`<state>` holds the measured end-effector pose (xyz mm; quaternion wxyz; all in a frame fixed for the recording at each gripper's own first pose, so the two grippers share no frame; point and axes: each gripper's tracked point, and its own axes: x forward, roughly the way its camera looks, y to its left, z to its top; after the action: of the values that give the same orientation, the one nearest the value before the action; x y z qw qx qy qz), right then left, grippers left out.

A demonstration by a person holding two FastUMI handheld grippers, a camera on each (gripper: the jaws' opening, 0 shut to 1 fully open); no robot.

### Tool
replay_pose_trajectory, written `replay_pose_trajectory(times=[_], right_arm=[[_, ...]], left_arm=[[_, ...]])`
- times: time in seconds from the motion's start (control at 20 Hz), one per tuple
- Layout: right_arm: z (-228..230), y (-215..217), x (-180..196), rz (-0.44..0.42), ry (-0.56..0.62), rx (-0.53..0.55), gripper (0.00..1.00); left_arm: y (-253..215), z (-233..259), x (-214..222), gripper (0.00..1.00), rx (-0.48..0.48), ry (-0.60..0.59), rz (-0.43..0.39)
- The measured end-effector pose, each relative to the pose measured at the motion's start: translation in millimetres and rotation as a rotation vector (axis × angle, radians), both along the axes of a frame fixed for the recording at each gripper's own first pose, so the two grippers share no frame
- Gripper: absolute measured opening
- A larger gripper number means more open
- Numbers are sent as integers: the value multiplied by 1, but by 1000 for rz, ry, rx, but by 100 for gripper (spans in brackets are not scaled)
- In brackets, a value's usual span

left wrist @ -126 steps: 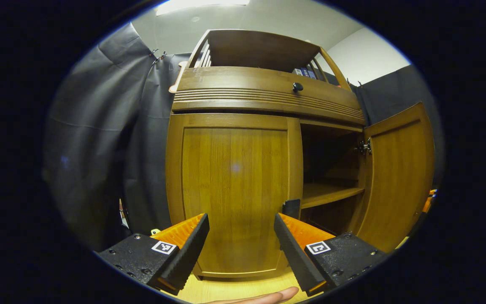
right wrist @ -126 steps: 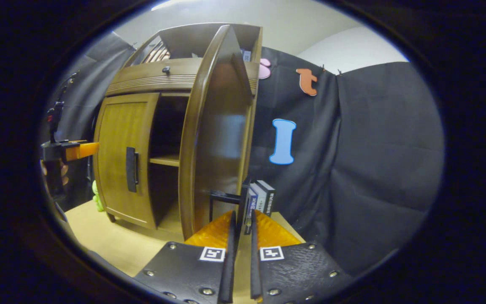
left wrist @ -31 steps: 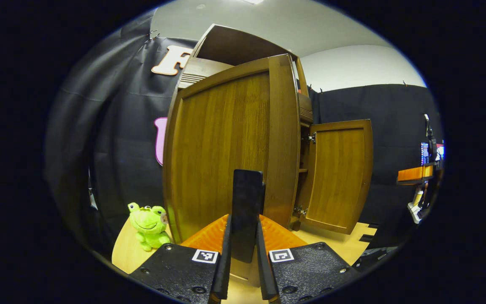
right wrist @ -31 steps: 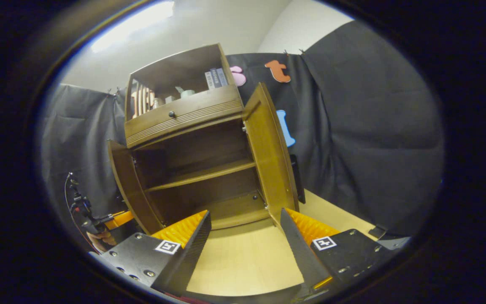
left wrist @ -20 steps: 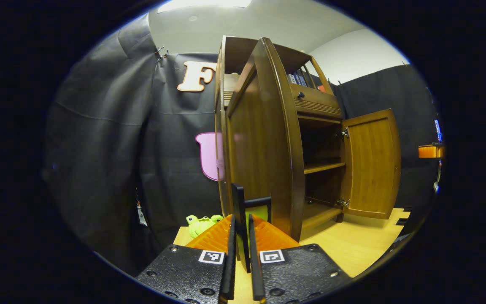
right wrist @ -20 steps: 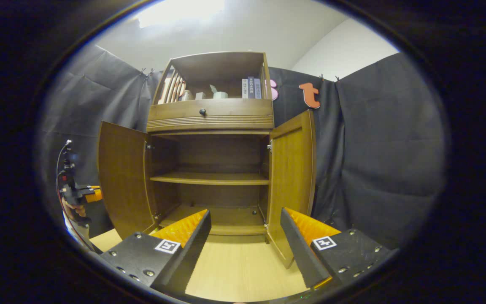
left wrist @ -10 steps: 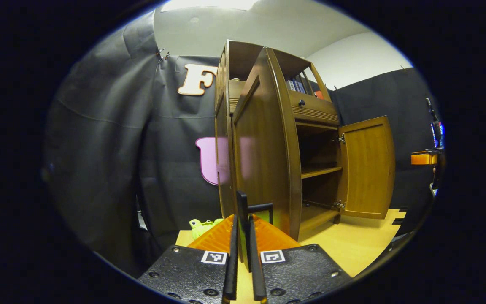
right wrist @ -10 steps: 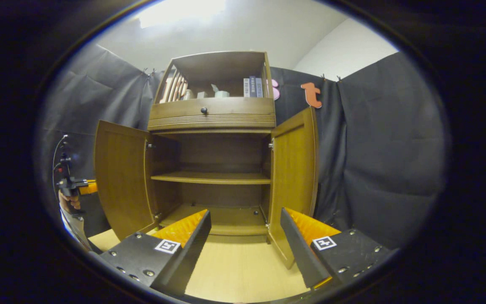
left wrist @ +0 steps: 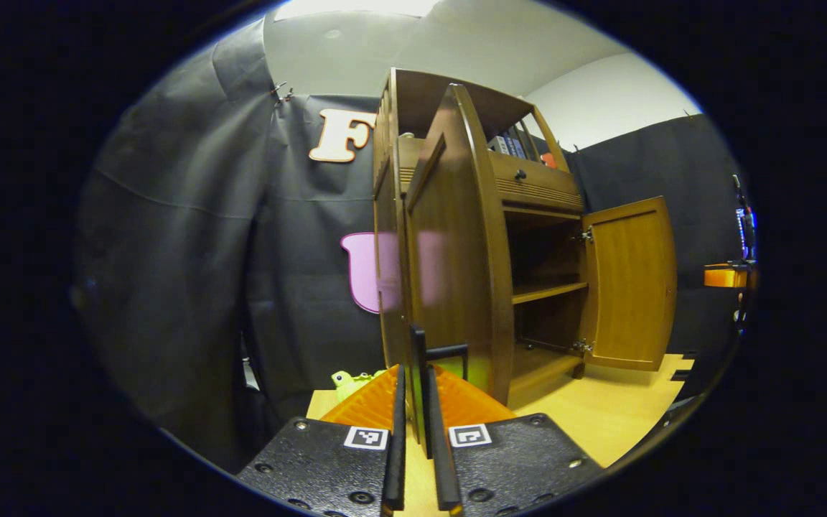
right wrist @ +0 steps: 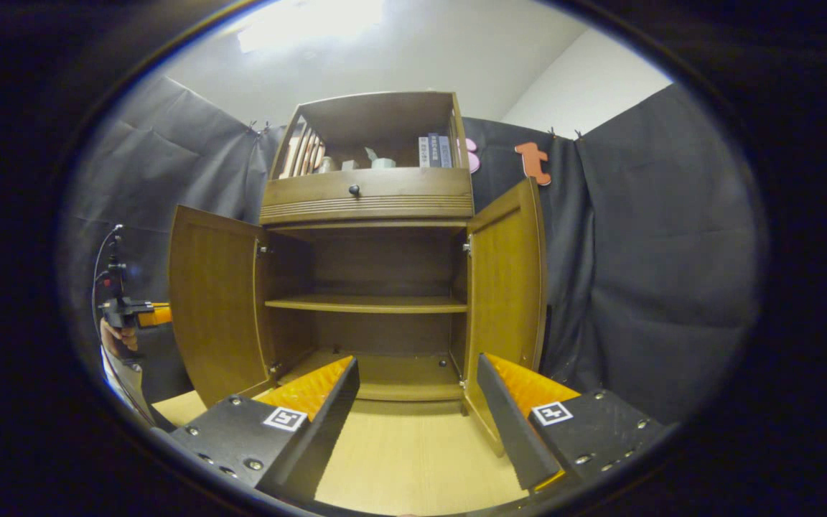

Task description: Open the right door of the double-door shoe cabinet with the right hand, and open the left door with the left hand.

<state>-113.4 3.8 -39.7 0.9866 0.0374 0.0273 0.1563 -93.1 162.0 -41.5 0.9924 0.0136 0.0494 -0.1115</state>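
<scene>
The wooden shoe cabinet (right wrist: 367,194) stands with both doors swung out. In the right gripper view the left door (right wrist: 212,301) and right door (right wrist: 507,287) flank bare inner shelves. My right gripper (right wrist: 417,373) is open, back from the cabinet's front, holding nothing. In the left gripper view my left gripper (left wrist: 413,373) is shut on the black handle (left wrist: 419,345) of the left door (left wrist: 449,251), seen nearly edge-on. The right door (left wrist: 632,280) stands open beyond it. The left gripper (right wrist: 144,314) and its hand (right wrist: 113,345) sit beside the left door.
A green frog plush (left wrist: 350,379) lies on the light wooden tabletop (right wrist: 413,445) left of the cabinet. Books (right wrist: 433,151) stand in the upper shelf above a drawer with a black knob (right wrist: 354,190). Black cloth walls close in on both sides.
The left door, shut at first, has swung wide open with my left gripper shut on its handle. My right gripper let go of the right door's handle, opened and backed off.
</scene>
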Motion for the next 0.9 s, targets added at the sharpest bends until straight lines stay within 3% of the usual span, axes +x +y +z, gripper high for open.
replay_pose_trajectory(times=[0.05,0.1,0.15,0.25,0.7,0.8,0.9], right_arm=[[-2,0,-1,3,1,5,93],[-2,-1,-1,3,-1,11,100],[-3,-2,-1,3,-3,14,98],[-9,-3,-3,3,2,14,98],[-28,-12,2,-11,19,24,98],[-29,-14,3,-12,20,28,98],[-28,-17,6,-21,12,36,98]], left_arm=[[1,0,-1,24,-10,0,8],[3,-1,-2,23,-16,-3,19],[5,-1,-6,32,-21,-4,32],[7,7,-13,36,-35,-21,55],[4,40,-44,78,-44,-65,176],[11,54,-47,90,-26,-92,233],[10,68,-54,92,-35,-109,275]])
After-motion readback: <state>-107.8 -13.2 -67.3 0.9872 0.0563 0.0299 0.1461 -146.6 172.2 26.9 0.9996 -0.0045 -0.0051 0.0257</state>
